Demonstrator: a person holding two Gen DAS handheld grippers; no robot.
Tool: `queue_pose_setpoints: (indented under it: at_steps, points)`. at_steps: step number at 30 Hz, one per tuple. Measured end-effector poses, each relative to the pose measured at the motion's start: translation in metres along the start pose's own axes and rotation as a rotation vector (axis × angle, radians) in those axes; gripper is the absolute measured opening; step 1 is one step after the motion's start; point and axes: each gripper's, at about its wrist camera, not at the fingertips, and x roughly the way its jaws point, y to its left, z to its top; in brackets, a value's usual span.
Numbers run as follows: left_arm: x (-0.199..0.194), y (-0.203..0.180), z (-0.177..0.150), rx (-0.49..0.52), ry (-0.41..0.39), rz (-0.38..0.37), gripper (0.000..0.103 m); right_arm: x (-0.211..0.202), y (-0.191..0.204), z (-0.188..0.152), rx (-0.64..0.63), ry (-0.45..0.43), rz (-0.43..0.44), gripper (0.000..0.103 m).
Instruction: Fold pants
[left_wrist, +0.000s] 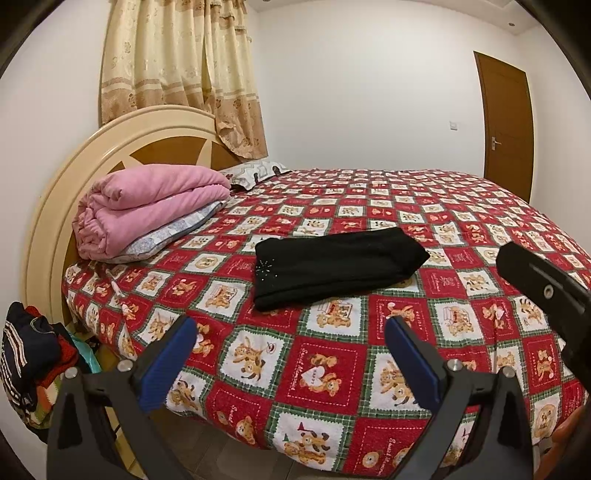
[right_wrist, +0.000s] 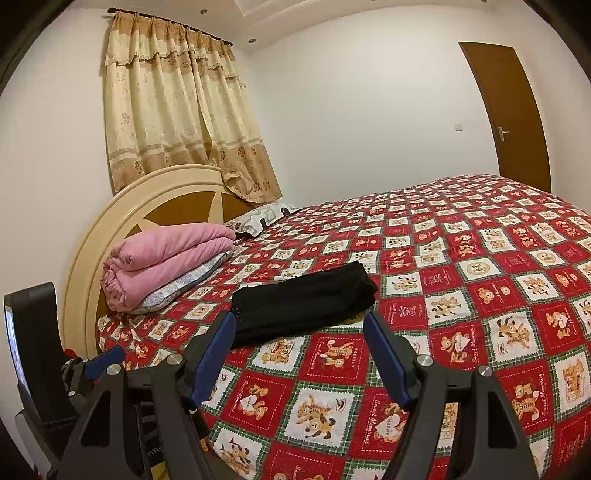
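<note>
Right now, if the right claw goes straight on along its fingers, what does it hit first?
Most likely the folded black pants, which lie on the bedspread just past the open right claw and between its fingers. The tips sit low over the bedspread, so depth is unclear; it might graze that first.

White walls (right_wrist: 351, 110) close in a bedroom. A bed (left_wrist: 332, 369) under a red teddy-bear quilt fills most of it, its round cream headboard (left_wrist: 55, 192) against the left wall. A beige curtain (right_wrist: 173, 122) hangs behind it. A brown door (right_wrist: 513, 110) stands shut at right. Ceiling spotlights (right_wrist: 251, 40) glow.
</note>
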Motion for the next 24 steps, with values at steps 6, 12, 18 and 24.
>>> queue_pose_setpoints:
  at_steps: [6, 12, 18, 24]
  points:
    - [-0.0007, 0.0002, -0.0002, 0.001, 0.000, 0.005, 0.103, 0.0000, -0.0002, 0.0002, 0.000, 0.000, 0.001, 0.073]
    - [-0.0010, 0.0037, 0.0010, 0.000, -0.013, 0.025, 0.103, -0.0004, 0.0012, -0.0008, 0.004, -0.007, -0.004, 0.074]
    - [-0.0024, 0.0073, 0.0052, -0.010, -0.038, 0.007, 0.103, 0.0004, 0.0016, -0.0029, 0.010, -0.001, -0.008, 0.074]
    - [-0.0001, 0.0013, 0.0050, 0.010, -0.032, 0.003, 0.103, 0.0007, 0.0017, -0.0038, 0.015, -0.002, -0.011, 0.074]
